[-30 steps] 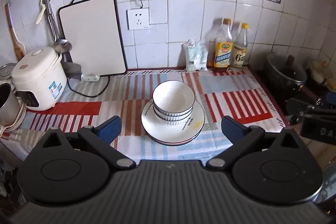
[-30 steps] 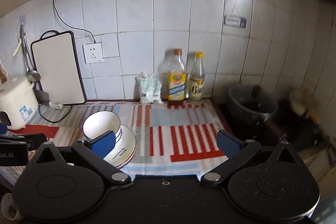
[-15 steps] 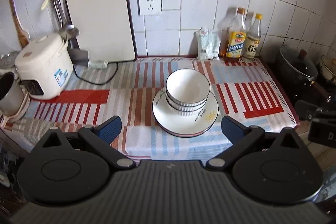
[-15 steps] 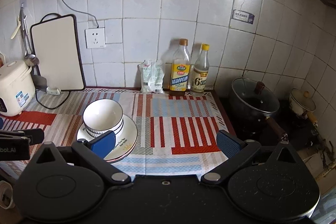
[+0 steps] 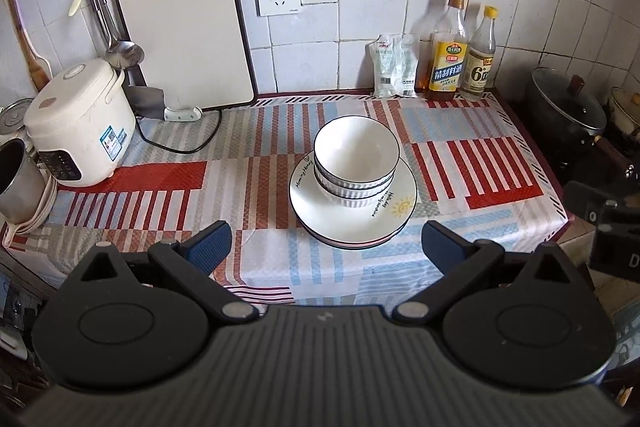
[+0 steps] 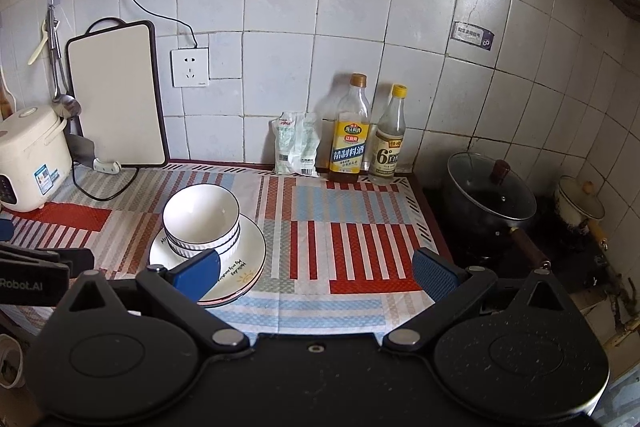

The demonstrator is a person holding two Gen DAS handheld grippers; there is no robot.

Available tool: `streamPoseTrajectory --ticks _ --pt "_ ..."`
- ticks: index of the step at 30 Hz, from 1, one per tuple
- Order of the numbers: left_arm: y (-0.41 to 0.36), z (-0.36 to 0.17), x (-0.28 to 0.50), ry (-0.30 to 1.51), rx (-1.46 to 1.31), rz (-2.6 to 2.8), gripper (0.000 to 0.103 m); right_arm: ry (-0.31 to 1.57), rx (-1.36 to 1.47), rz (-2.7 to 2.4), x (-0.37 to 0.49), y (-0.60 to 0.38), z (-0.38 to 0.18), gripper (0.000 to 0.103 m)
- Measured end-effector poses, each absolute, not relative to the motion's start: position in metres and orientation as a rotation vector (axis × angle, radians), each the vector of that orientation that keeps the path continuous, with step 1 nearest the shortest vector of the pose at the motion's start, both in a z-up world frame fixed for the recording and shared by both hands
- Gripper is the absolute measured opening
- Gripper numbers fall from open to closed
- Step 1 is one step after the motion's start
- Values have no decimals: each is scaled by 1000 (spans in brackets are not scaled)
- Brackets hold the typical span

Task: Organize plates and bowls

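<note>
A rice cooker (image 5: 78, 123) is sitting at the left of the striped cloth (image 5: 472, 163). A cutting board (image 5: 184, 31) is leaning against the tiled wall, two bottles (image 5: 448, 51) are standing at the back, and a lidded pot (image 6: 490, 197) is resting on the stove.

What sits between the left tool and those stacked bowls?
Nothing visible. Only bare striped cloth lies between the open left tool and the bowls stacked on the plates.

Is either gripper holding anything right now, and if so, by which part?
Nothing is held. The left gripper and the right gripper are both open and empty, short of the stacked white ribbed bowls on the white plates.
</note>
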State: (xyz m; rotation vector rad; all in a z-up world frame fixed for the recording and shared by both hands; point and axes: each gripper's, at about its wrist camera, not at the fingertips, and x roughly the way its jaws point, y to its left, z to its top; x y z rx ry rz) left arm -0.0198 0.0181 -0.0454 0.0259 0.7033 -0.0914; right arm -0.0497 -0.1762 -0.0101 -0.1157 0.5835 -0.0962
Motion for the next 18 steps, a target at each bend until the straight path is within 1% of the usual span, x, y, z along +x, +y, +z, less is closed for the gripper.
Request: streamPoseTrajectory --ticks 18 --pt "19 -57 -10 687 19 -91 103 559 -101 -102 -43 -176 -12 103"
